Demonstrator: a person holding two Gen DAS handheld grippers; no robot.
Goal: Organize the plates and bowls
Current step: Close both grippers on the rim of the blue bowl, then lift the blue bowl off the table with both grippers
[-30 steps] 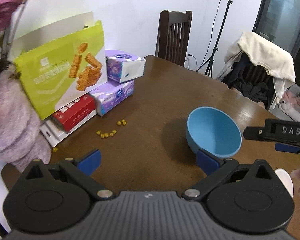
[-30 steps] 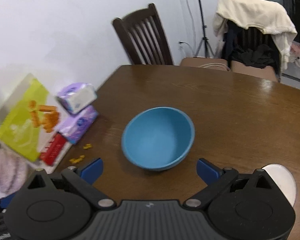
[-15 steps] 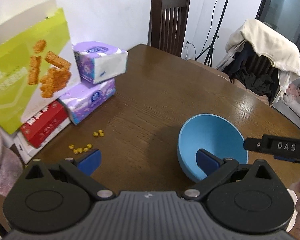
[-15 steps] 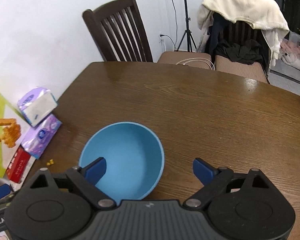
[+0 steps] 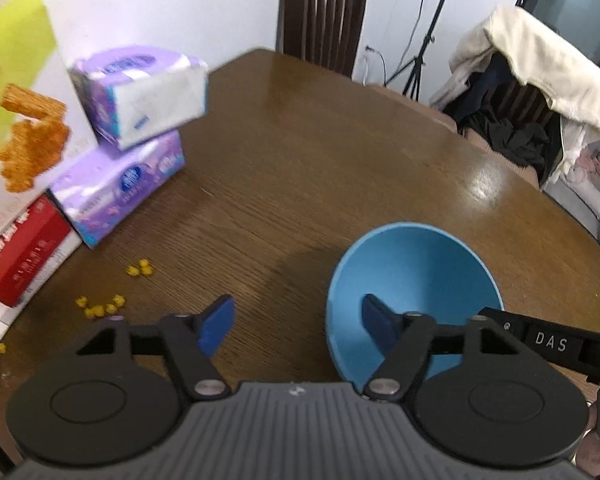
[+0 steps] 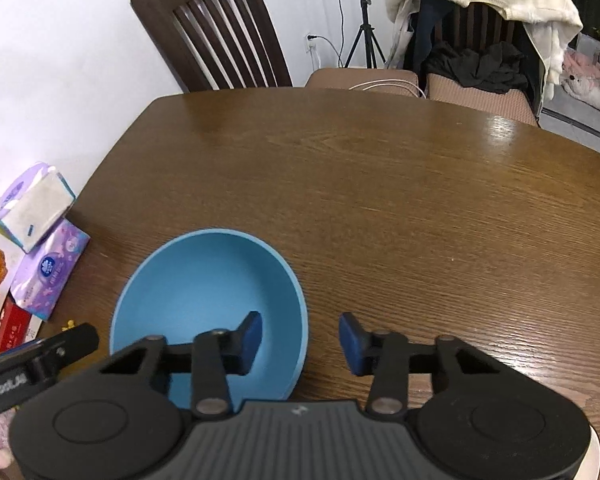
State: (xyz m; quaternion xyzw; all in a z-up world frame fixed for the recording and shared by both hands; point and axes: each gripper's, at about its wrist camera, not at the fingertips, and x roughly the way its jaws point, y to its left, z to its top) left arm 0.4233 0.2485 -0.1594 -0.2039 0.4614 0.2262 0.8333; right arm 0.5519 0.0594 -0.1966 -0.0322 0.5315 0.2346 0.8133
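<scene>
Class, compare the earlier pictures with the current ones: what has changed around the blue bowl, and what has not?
Both tongs, left and right, came down to straddle opposite walls of the blue bowl, their jaws closing but not yet pressing. The bowl, tissue packs and yellow crumbs stayed on the table.

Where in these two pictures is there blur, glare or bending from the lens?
Left wrist view: the tissue packs and snack box are smeared by motion, while the blue bowl is fairly sharp; glare sits on the table. Right wrist view: mostly sharp, with a bright patch at the table's far right; the fisheye bends the table edge and chair.
</scene>
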